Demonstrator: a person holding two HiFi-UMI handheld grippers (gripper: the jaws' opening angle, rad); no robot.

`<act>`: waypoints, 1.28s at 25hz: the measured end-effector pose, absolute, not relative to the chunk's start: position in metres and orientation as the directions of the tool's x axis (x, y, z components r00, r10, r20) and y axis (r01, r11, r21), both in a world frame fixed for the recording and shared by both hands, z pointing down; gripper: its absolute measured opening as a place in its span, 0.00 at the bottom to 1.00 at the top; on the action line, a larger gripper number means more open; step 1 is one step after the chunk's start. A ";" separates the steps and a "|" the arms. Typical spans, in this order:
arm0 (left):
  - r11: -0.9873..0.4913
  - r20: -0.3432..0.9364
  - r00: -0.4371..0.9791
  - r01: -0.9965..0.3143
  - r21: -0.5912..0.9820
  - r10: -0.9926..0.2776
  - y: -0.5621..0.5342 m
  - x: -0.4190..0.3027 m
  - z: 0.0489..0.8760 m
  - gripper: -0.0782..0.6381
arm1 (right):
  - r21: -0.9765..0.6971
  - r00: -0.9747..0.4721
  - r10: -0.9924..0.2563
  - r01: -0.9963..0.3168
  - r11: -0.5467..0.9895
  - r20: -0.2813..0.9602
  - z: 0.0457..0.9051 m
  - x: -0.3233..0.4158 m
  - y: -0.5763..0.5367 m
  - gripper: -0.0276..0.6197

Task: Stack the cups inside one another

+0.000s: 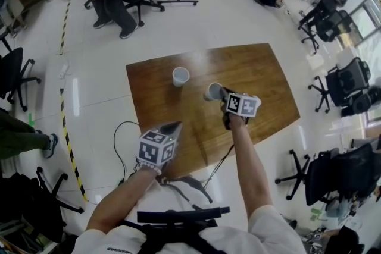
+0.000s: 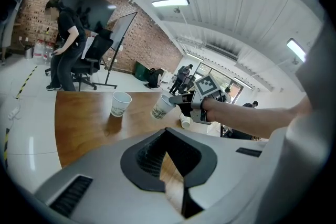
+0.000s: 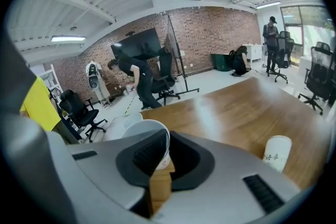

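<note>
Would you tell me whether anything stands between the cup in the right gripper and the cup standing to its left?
Nothing visible does: only bare table lies between the held cup and the standing cup.

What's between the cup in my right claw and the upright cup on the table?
Nothing but bare table between the held cup in the right claw and the upright cup; the head view shows that stretch clearly.

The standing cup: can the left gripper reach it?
Probably yes. Only tabletop lies between the left gripper and the standing cup; the right gripper, holding another cup, sits aside.
</note>
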State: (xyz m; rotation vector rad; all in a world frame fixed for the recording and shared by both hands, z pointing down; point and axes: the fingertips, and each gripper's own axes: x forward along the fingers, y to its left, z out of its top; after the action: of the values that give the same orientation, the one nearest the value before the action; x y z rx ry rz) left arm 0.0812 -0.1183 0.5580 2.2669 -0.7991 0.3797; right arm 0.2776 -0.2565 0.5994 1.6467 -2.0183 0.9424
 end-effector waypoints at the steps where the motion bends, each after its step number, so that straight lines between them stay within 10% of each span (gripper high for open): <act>1: -0.571 0.467 0.768 -0.639 0.516 -0.438 -0.118 0.079 0.557 0.10 | -0.264 -0.258 -0.712 -0.959 0.104 0.653 0.594 0.273 -0.260 0.09; 32: -0.546 0.486 0.768 -0.639 0.542 -0.416 -0.149 -0.006 0.571 0.10 | -0.247 -0.303 -0.705 -0.951 0.184 0.641 0.553 0.163 -0.348 0.09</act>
State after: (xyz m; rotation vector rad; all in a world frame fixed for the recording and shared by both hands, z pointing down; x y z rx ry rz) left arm -0.0061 -0.1493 0.5715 2.2253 -0.7826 0.3901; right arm 0.1633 -0.3476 0.5531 1.5592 -2.0837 0.8768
